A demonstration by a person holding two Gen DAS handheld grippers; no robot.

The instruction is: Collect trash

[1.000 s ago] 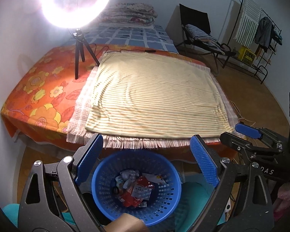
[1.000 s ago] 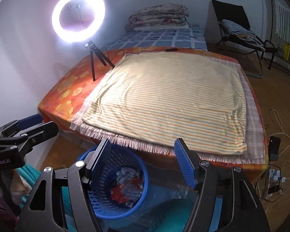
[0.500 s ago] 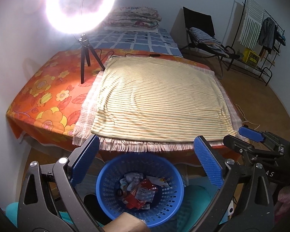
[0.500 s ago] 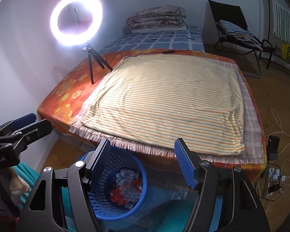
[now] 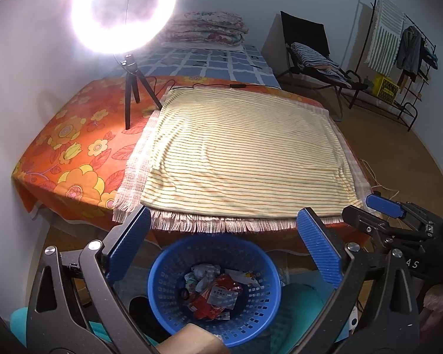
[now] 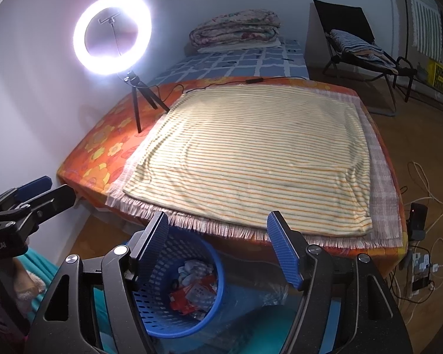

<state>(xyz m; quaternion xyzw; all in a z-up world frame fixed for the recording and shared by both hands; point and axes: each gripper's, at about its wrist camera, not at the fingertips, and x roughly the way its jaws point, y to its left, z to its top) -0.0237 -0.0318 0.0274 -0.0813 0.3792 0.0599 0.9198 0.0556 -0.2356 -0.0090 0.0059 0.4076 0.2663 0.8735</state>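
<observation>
With the left gripper (image 5: 221,253) spread wide and empty, its jaws having just been opening, over the round blue perforated plastic basket (image 5: 174,315) of wrappers at six o'clock, and the right gripper (image 6: 218,250) likewise unclenched, scan the striped cream blanket (image 5: 245,153) for leftovers.

Blue basket (image 5: 162,283), red/white trash (image 5: 214,295) – yellow-striped cloth (image 5: 245,153), orange floral sheet (image 5: 73,147)
</observation>
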